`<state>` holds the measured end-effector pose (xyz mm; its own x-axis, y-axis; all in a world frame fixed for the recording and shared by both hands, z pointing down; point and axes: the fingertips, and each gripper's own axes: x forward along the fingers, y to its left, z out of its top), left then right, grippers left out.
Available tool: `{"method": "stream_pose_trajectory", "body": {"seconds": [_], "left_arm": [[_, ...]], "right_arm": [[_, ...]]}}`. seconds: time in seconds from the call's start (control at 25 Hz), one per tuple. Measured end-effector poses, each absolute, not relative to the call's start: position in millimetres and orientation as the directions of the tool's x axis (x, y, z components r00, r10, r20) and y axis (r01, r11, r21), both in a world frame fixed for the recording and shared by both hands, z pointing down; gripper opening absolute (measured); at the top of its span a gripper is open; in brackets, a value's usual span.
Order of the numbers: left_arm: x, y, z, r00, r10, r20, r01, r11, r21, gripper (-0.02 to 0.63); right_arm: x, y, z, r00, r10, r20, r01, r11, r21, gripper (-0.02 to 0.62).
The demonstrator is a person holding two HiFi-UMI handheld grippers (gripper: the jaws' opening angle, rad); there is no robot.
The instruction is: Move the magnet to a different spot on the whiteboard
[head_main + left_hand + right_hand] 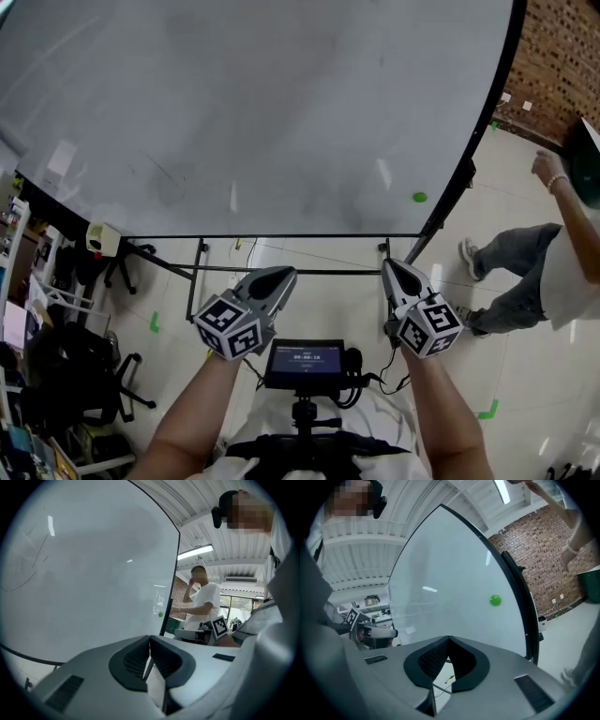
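A small round green magnet (419, 197) sticks low on the right side of the big whiteboard (262, 112), close to its black frame. It shows too in the right gripper view as the green magnet (495, 600), and small and far off as the magnet (161, 615) in the left gripper view. My right gripper (392, 267) hangs below the board's lower edge, apart from the magnet, jaws shut with nothing between them. My left gripper (281, 275) is beside it, also shut and empty, its tips (150, 638) meeting.
The whiteboard stands on a black frame with legs (197, 272) on a pale tiled floor. A person (544, 272) in a white shirt stands at the right near a brick wall (562, 66). A black office chair (75, 366) and shelves crowd the left.
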<state>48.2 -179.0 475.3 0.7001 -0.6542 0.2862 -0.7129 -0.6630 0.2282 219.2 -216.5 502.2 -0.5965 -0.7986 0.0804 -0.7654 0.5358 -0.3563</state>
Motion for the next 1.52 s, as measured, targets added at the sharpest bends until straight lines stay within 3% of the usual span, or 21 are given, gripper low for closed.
{"method": "stream_pose_trajectory", "body": {"seconds": [0.68,1.52], "left_arm": [[-83,-113,463,0.683,-0.698,0.214,-0.729,-0.634,0.259,0.023],[-127,-17,462,0.743,-0.648,0.169,-0.667,-0.695,0.268,0.023]], "right_arm": [[74,-139,467,-0.753,-0.656,0.054,-0.632,0.697,-0.340,0.009],[16,-36,453,-0.785,-0.617,0.050,-0.603,0.744,-0.287,0.008]]}}
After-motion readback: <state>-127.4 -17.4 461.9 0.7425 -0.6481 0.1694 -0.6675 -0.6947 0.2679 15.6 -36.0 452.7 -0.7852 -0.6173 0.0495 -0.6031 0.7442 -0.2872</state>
